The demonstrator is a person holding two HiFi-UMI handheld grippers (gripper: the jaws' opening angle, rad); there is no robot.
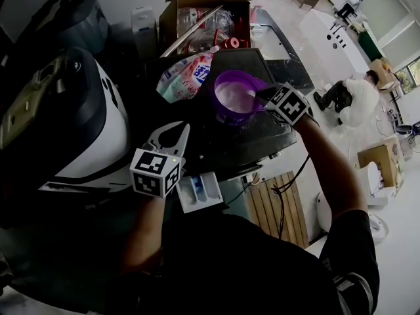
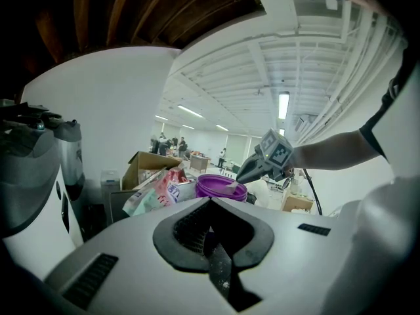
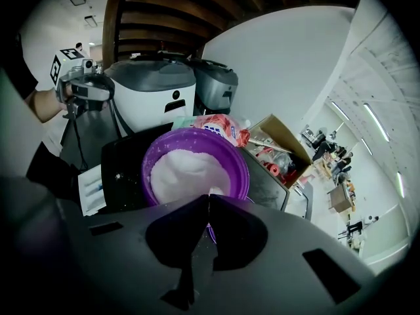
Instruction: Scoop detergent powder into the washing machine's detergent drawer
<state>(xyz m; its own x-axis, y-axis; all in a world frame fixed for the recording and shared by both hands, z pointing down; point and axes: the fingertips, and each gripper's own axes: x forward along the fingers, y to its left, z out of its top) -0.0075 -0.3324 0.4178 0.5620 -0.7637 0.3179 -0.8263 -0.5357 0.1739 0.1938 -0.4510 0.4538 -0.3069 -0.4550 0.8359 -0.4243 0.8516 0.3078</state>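
A purple bowl (image 1: 231, 97) of white detergent powder (image 3: 186, 172) stands on the dark top of the washing machine (image 1: 262, 140). My right gripper (image 1: 260, 97) reaches over the bowl's right rim, shut on a small white scoop (image 2: 230, 187) whose tip (image 3: 214, 192) touches the powder. The white detergent drawer (image 1: 200, 191) is pulled out at the machine's front left, also in the right gripper view (image 3: 89, 189). My left gripper (image 1: 170, 133) hovers just left of the drawer, jaws shut with nothing in them (image 2: 210, 202).
A pink and blue detergent bag (image 1: 187, 76) lies behind the bowl. A cardboard box (image 1: 205, 18) of clutter stands farther back. A big white and grey appliance (image 1: 62, 120) fills the left. A wooden pallet (image 1: 279, 205) lies on the floor at right.
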